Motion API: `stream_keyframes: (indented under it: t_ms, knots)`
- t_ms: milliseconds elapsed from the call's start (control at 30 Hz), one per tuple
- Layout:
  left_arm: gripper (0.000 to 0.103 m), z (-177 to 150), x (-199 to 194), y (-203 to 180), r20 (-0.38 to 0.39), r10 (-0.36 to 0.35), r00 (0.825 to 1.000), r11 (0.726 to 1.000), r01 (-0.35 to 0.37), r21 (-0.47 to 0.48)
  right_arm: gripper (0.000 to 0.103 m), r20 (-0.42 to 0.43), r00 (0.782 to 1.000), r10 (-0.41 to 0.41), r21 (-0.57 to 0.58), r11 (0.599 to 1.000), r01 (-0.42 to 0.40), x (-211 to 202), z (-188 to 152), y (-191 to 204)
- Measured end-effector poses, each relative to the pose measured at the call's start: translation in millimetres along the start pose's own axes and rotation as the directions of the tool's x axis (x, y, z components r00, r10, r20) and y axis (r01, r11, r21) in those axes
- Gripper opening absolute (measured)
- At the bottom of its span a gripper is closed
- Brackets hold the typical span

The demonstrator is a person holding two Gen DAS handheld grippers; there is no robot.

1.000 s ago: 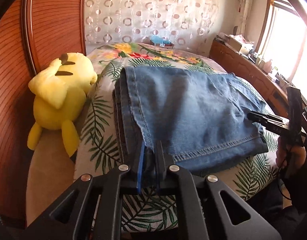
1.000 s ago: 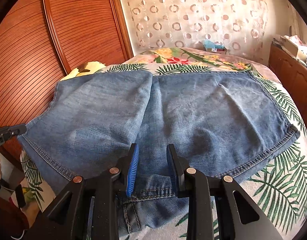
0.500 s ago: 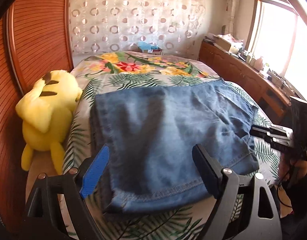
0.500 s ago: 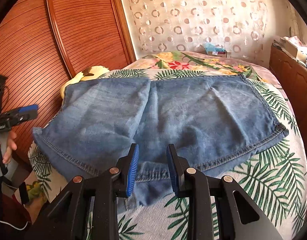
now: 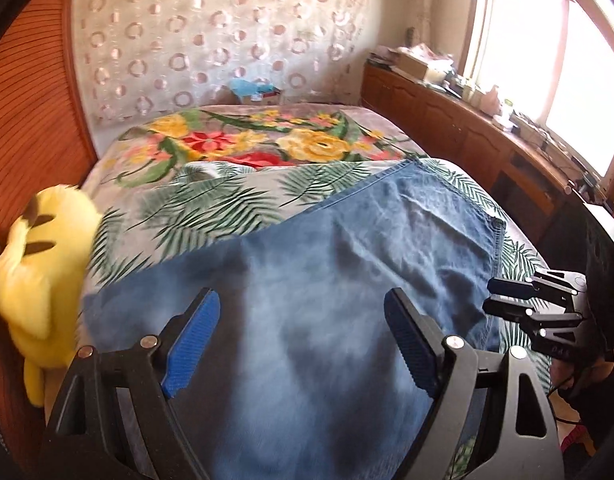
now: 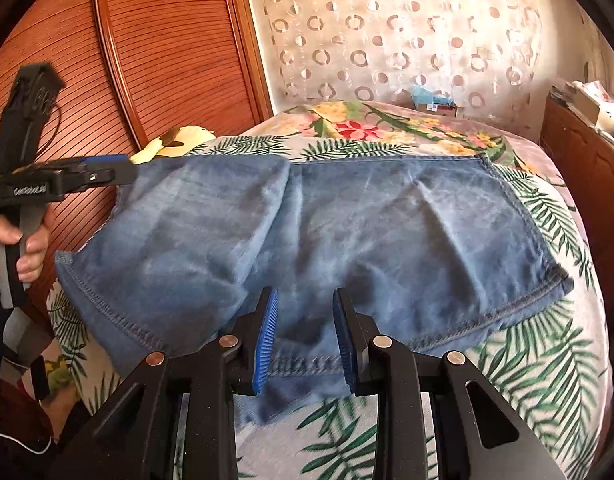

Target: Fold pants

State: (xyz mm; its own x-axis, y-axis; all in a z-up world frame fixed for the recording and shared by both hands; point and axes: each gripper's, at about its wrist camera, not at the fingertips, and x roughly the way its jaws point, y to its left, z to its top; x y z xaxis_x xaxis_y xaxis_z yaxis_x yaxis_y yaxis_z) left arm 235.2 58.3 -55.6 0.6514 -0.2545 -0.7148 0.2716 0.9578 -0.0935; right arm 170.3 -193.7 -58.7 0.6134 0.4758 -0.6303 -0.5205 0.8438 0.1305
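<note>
Sunlit window point(image 5: 583, 76) over a cluttered wooden sideboard point(image 5: 467, 128) — ribbed wood panelling point(image 6: 167, 52), circle-patterned wall point(image 6: 407, 28).

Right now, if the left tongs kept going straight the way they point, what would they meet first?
Most likely the folded jeans: the open left tongs point forward and down over the denim, which fills the view between the fingers. Beyond it lies the leaf-print bedspread. Depth is blurred, so their height above the fabric is unclear.

Left gripper point(image 5: 303, 344): black angular frame, silver round screws, blue ribbed pads on fingers point(image 5: 193, 344). Right gripper point(image 6: 303, 340): same black frame, silver screws, blue ribbed pads. Left hand point(image 6: 15, 248): bare skin, dark sleeve, grey-and-black handle; white lettering on body.
</note>
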Motion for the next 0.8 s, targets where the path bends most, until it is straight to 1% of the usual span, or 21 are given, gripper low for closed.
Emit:
stream_keyframes:
  t_ms: [200, 300, 367, 467, 533, 633, 700, 733, 767, 800]
  knots:
    - [0.077, 33.4, 50.9, -9.2, -0.073, -0.004, 0.997, 0.999, 0.007, 0.035, 0.029, -0.017, 1.000, -0.007, -0.003, 1.000, 0.007, 13.7, 13.3, -13.9]
    - [0.073, 47.8, 82.3, -10.6, -0.129, -0.007, 0.992, 0.999, 0.012, 0.038, 0.029, -0.030, 1.000, -0.010, -0.006, 1.000, 0.010, 21.1, 14.5, -19.5]
    - [0.071, 53.9, 99.4, -11.6, -0.157, -0.010, 0.988, 0.999, 0.017, 0.042, 0.029, -0.040, 0.999, -0.011, -0.001, 1.000, 0.011, 25.3, 15.3, -24.8]
    - [0.065, 60.6, 119.5, -11.0, -0.193, -0.009, 0.981, 0.999, 0.017, 0.039, 0.029, -0.048, 0.999, -0.005, 0.009, 1.000, 0.006, 29.8, 17.4, -30.1]
    - [0.064, 63.9, 129.7, -12.3, -0.210, -0.014, 0.978, 0.999, 0.024, 0.043, 0.029, -0.051, 0.999, -0.003, 0.011, 1.000, 0.003, 32.6, 18.0, -32.3]
    - [0.064, 64.8, 141.1, -13.1, -0.233, -0.001, 0.972, 0.999, 0.014, 0.052, 0.029, -0.060, 0.998, -0.004, 0.005, 1.000, 0.005, 36.5, 17.5, -31.9]
    - [0.050, 62.6, 146.7, -14.6, -0.249, 0.003, 0.968, 0.998, 0.014, 0.067, 0.029, -0.070, 0.997, -0.017, -0.004, 1.000, 0.017, 38.4, 16.8, -31.1]
    - [0.047, 62.0, 148.7, -15.9, -0.252, 0.004, 0.968, 0.997, 0.015, 0.071, 0.029, -0.074, 0.997, -0.024, -0.009, 1.000, 0.024, 39.9, 16.6, -30.6]
    - [0.037, 61.0, 148.7, -15.5, -0.249, 0.001, 0.969, 0.997, 0.018, 0.074, 0.029, -0.076, 0.997, -0.028, -0.013, 1.000, 0.027, 40.4, 16.9, -31.0]
    - [0.025, 59.6, 148.0, -16.5, -0.250, -0.011, 0.968, 0.997, 0.031, 0.075, 0.029, -0.079, 0.996, -0.034, -0.016, 0.999, 0.032, 41.5, 16.6, -31.2]
